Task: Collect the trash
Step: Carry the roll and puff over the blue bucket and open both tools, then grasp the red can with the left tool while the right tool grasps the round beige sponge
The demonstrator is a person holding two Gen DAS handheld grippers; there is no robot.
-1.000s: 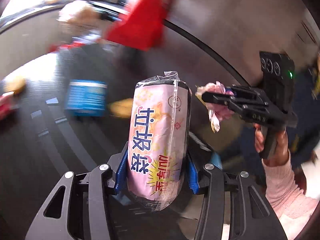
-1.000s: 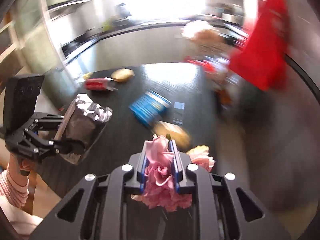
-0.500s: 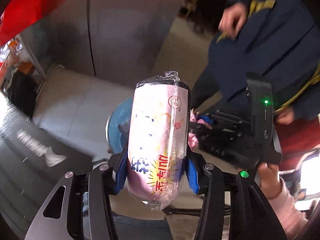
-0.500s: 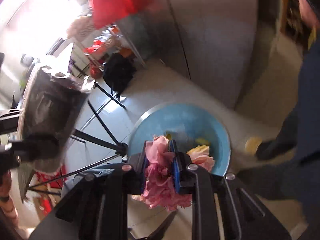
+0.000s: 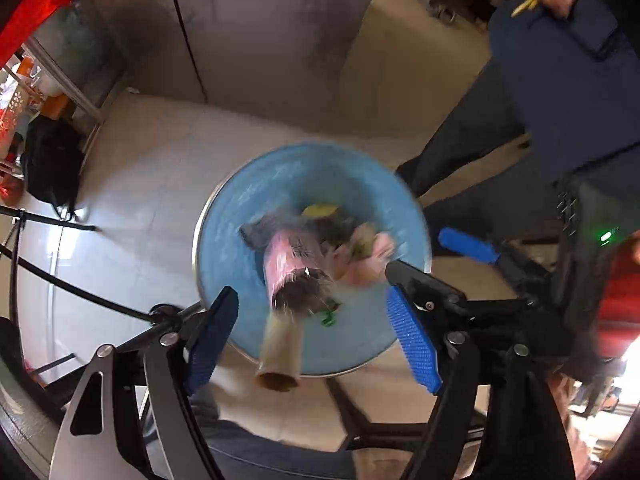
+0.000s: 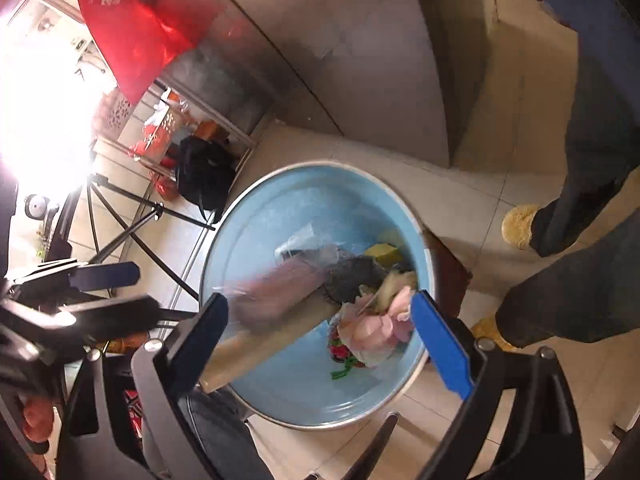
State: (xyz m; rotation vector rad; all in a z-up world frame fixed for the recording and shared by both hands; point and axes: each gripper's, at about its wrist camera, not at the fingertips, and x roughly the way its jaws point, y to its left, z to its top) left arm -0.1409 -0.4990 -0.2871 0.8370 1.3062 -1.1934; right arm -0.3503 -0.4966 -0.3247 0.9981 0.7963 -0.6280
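Blue bin (image 5: 224, 248), metal rim, on tiled floor (image 5: 132, 184); fridge (image 5: 260, 28) behind, bystander's legs (image 6: 560, 292) at right.

L gripper (image 5: 310, 334) above bin's near rim, jaws spread, nothing held.

R gripper (image 6: 334, 342) likewise wide apart.

Trash-bag roll (image 5: 294, 266) and pink flowers (image 6: 374, 322) blurred, inside bin.

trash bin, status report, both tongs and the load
Left tongs open, right tongs open. Pink bag roll and pink flowers dropping into blue bin. Nothing blocking.

Spread jaws — pink roll (image 5: 290, 268) (blurred) over blue bin (image 5: 240, 236)
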